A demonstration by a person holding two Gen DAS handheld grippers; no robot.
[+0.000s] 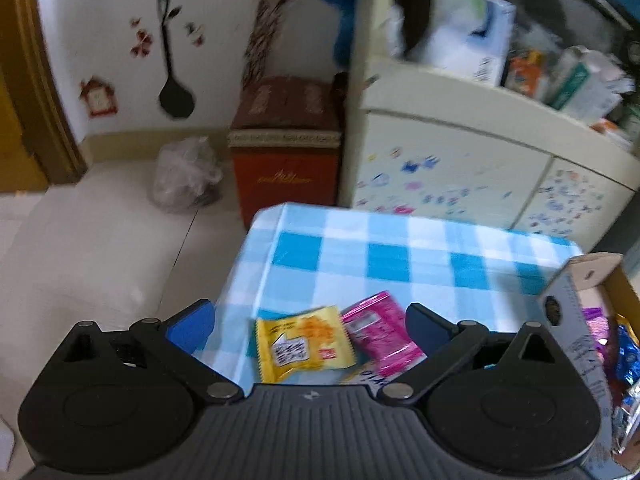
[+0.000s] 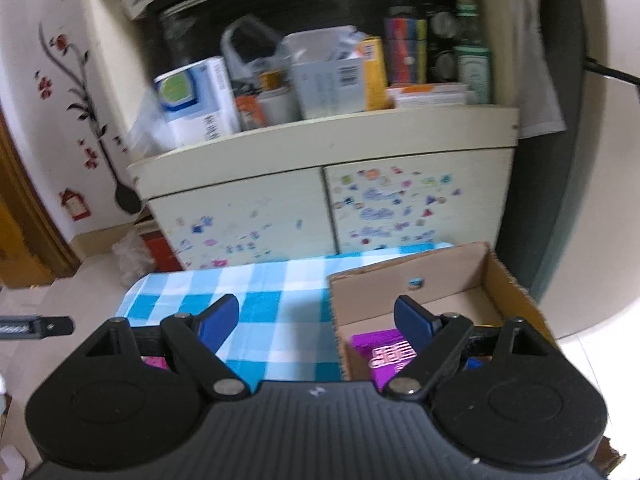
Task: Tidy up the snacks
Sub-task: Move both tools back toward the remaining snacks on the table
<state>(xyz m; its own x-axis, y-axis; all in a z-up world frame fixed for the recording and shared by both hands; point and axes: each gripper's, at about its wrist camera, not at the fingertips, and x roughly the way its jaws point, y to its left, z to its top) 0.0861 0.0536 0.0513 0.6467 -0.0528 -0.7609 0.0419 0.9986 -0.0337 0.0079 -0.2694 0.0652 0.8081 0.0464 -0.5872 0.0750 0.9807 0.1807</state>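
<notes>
behind our table stands a cream cabinet (image 2: 328, 200) covered in small stickers, its open shelf crammed with boxes, and a red box (image 1: 286, 152) sits on the floor by the wall. we work over a blue-and-white checked tablecloth (image 1: 400, 256). our left gripper (image 1: 310, 322) hangs spread wide, holding nothing, with a yellow snack packet (image 1: 302, 342) and a pink snack packet (image 1: 378, 332) lying just beyond it — the two touch at one edge. our right gripper (image 2: 316, 320) is spread wide too, one finger over the cardboard box (image 2: 404, 272), where a purple packet (image 2: 380, 348) lies inside; the blur hides its print
</notes>
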